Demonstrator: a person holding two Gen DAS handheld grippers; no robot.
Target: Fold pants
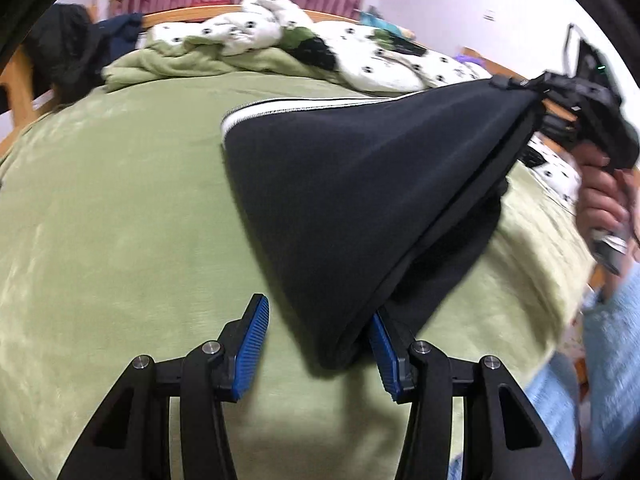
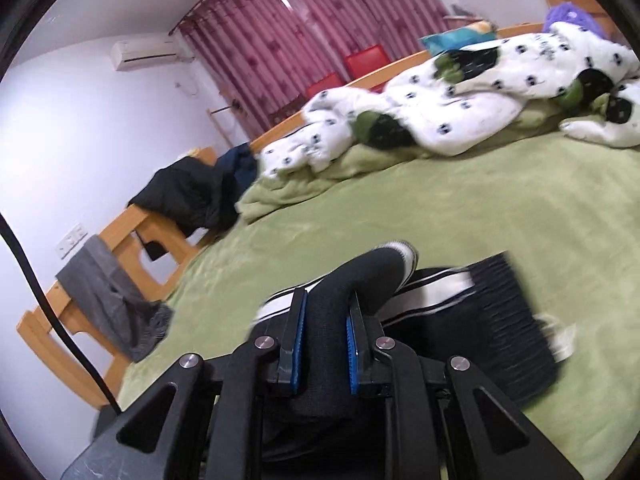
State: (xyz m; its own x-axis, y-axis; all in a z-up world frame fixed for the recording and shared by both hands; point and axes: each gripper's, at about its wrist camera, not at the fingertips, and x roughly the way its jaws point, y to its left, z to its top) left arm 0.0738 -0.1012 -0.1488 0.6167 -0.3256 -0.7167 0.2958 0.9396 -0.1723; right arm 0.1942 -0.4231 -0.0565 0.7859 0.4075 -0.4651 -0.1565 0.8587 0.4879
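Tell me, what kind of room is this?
Most likely a bedroom: a big bed with a green blanket, a rumpled spotted duvet, and pink curtains over the window.

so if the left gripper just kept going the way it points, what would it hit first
Probably the black pants. Their low corner hangs just ahead of the left gripper, beside its right pad, with the open jaws not gripping it. Past that lies the green blanket, though depth is hard to judge here.

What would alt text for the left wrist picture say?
Black pants hang lifted over a green bed, pinched at right by the right hand-held gripper. The left hand-held gripper sits open below, the fabric's lower corner against one finger.
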